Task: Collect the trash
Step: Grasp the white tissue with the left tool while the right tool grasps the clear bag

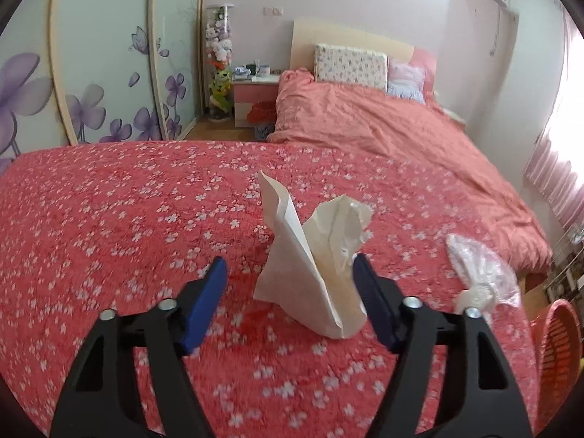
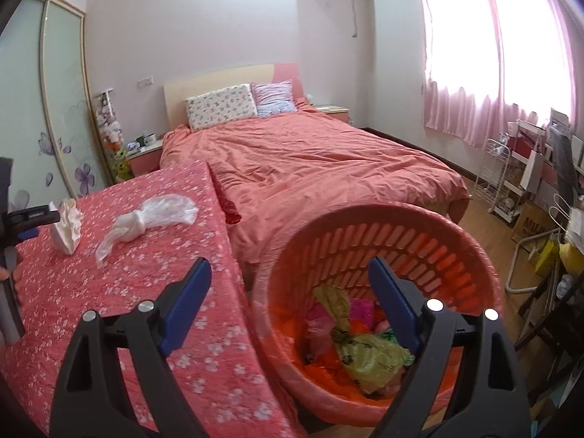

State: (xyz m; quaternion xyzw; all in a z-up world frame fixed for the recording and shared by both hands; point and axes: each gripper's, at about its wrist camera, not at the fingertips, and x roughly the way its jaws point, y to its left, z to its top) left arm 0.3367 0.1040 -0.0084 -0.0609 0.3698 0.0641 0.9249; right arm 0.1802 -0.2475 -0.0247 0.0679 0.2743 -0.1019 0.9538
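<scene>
A crumpled white paper bag [image 1: 314,259] stands on the red flowered table cover [image 1: 109,219]. My left gripper [image 1: 290,268] is open with the bag between its blue fingers, the right finger close against it. A knotted clear plastic bag [image 1: 481,273] lies to its right. In the right wrist view the paper bag [image 2: 67,228] and plastic bag [image 2: 153,219] lie on the cover at left. My right gripper [image 2: 292,273] is open and empty above the rim of the orange trash basket [image 2: 401,241], which holds several coloured bags [image 2: 361,346].
A bed with a salmon duvet [image 2: 310,160] stands beyond the table. A nightstand [image 1: 255,91] and wardrobe doors [image 1: 91,73] are at the left. A white rack [image 2: 500,179] and clutter stand at the right wall. The basket also shows in the left wrist view [image 1: 558,350].
</scene>
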